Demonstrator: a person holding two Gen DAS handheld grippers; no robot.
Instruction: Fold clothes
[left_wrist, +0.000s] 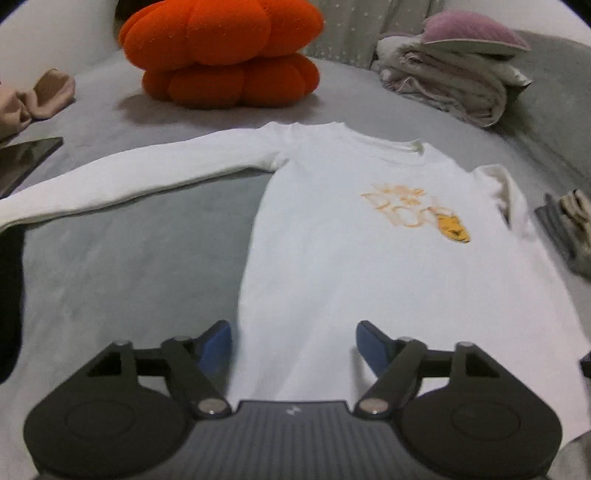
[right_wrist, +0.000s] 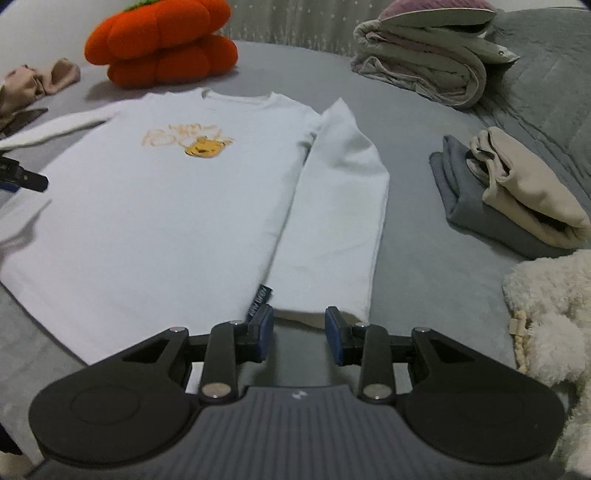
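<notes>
1. On the grey bed (left_wrist: 122, 266) in front of me the white long-sleeved shirt (left_wrist: 332, 258) lies flat, print side up, its collar towards the orange pumpkin cushion (left_wrist: 221, 51).
2. My left hand-held gripper (left_wrist: 293, 343) hangs over the shirt's hem edge with its jaws spread wide and nothing pinched between the blue pads.
3. My right hand-held gripper (right_wrist: 299, 332) sits just short of the cuff of the right sleeve (right_wrist: 340, 206), jaws partly apart and gripping nothing; that sleeve lies straight down alongside the body.
4. I judge the fold is barely begun: one sleeve is laid in line, the left sleeve (left_wrist: 129, 173) is stretched straight out to the side.
5. The next move, I think, calls for taking that outstretched sleeve and laying it across the chest, pinching the cloth as a thin layer without dragging the body askew.
6. Only the left view shows the full reach of the outstretched sleeve and a dark tablet (left_wrist: 26, 158) beside it.
7. Only the right view shows the tucked sleeve whole, the stack of folded clothes (right_wrist: 517, 199) and a fluffy cream throw (right_wrist: 554, 317).
</notes>
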